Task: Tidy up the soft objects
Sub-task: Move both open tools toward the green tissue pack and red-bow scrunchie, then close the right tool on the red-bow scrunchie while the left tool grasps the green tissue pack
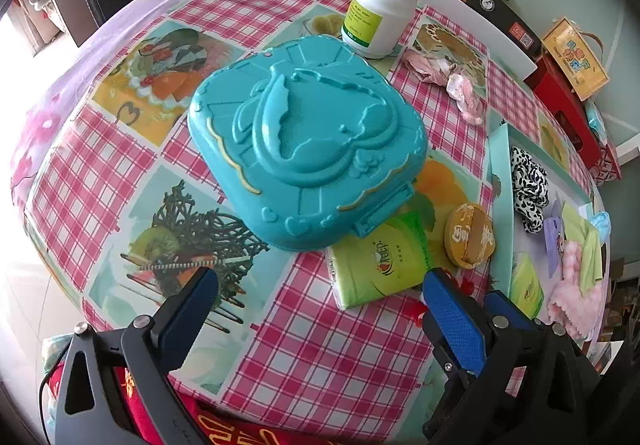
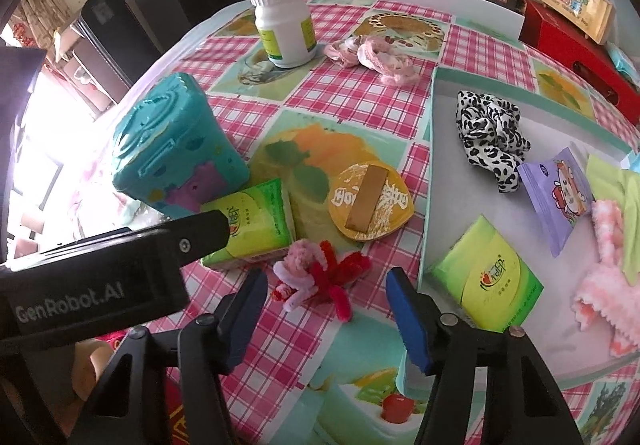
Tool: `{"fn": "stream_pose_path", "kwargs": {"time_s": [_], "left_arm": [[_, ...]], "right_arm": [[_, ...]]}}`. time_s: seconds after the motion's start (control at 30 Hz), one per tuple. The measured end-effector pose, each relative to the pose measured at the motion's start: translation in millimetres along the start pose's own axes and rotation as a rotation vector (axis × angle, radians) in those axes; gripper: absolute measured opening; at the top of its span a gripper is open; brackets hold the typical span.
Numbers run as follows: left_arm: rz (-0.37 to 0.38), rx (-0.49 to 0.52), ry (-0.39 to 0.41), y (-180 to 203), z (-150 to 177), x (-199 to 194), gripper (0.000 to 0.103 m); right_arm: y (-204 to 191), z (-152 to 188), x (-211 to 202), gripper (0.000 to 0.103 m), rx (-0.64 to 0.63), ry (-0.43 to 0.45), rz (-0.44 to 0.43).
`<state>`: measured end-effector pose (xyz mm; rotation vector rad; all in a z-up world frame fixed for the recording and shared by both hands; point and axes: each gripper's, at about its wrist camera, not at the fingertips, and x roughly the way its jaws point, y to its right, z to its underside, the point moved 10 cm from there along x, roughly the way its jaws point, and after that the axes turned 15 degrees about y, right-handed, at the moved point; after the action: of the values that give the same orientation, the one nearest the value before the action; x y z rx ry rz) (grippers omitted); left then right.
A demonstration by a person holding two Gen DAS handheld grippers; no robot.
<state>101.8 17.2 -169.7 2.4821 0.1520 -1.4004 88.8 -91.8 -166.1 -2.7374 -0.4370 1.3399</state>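
My right gripper (image 2: 326,279) points down at the table, jaws open on either side of a red and pink pipe-cleaner flower (image 2: 320,281); the pads do not touch it. To its right, a pale teal tray (image 2: 430,165) holds a leopard-print scrunchie (image 2: 488,137), a purple packet (image 2: 556,197), a green tissue pack (image 2: 488,281) and pink fluffy cloth (image 2: 604,285). A second green tissue pack (image 2: 252,225) lies on the tablecloth by the teal plastic case (image 2: 176,149). My left gripper (image 1: 320,281) is open and empty, hovering in front of that case (image 1: 308,137) and tissue pack (image 1: 376,265).
A white pill bottle (image 2: 284,25) and a pink lacy scrunchie (image 2: 376,53) sit at the far side of the checked tablecloth. A gold round lid (image 2: 368,201) lies between the case and the tray. Red boxes (image 2: 580,41) line the far right edge.
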Motion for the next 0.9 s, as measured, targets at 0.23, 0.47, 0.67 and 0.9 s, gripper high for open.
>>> {"fn": "stream_pose_path", "kwargs": {"time_s": [0.23, 0.47, 0.67, 0.9], "left_arm": [[-0.008, -0.017, -0.002, -4, 0, 4, 0.102], [-0.009, -0.022, -0.004, -8, 1, 3, 0.102], [-0.01, -0.026, -0.006, -7, 2, 6, 0.102], [-0.01, -0.026, -0.015, -6, 3, 8, 0.102]], "right_arm": [[-2, 0, 1, 0.065, -0.015, -0.003, -0.001], [-4, 1, 4, 0.064, -0.044, -0.006, 0.016], [-1, 9, 13, 0.051, -0.023, -0.05, 0.016], [1, 9, 12, 0.048, -0.016, -0.049, 0.015]]}}
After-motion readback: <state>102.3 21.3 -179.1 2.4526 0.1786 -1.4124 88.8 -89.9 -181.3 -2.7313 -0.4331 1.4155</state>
